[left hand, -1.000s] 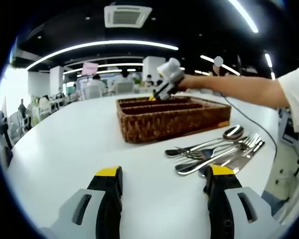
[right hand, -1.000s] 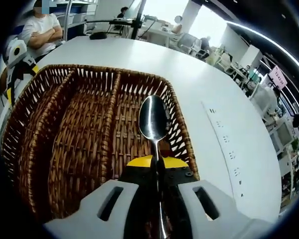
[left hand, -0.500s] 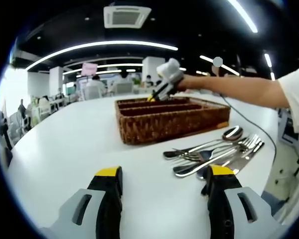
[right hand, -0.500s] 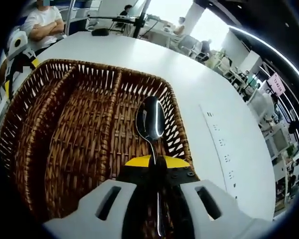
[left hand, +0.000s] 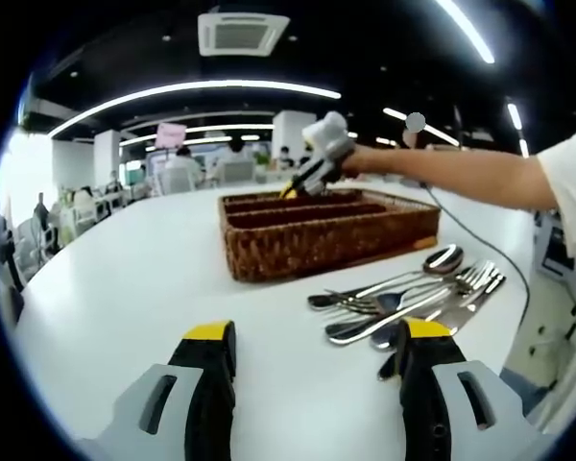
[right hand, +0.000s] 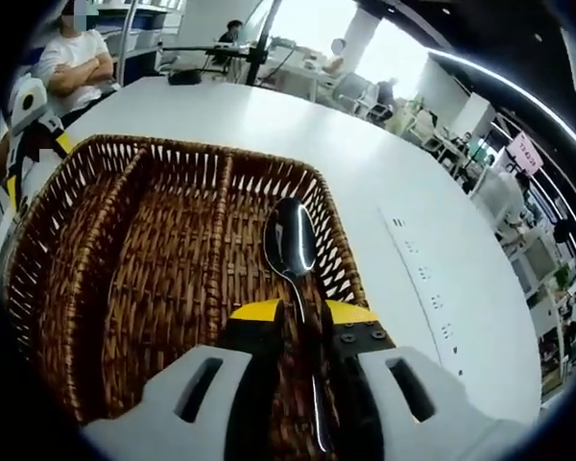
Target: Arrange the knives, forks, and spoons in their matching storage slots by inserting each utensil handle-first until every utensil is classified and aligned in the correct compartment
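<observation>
Right gripper (right hand: pixel 302 317) has its yellow-tipped jaws a little apart now, with the spoon (right hand: pixel 293 252) running up between them, bowl end pointing away. Can't tell if the handle is actually pinched or just lying there. The spoon sits over the rightmost slot of the wicker cutlery tray (right hand: pixel 125 279), which has three long compartments.

Left gripper (left hand: pixel 307 351) hangs over the white table (left hand: pixel 125 288) with jaws spread wide, nothing in them. Just ahead and to its right is a pile of forks and spoons (left hand: pixel 413 298) lying loose on the table, right beside the tray's front wall. Over the tray's far end you can see the right gripper in a person's hand (left hand: pixel 360 158).
</observation>
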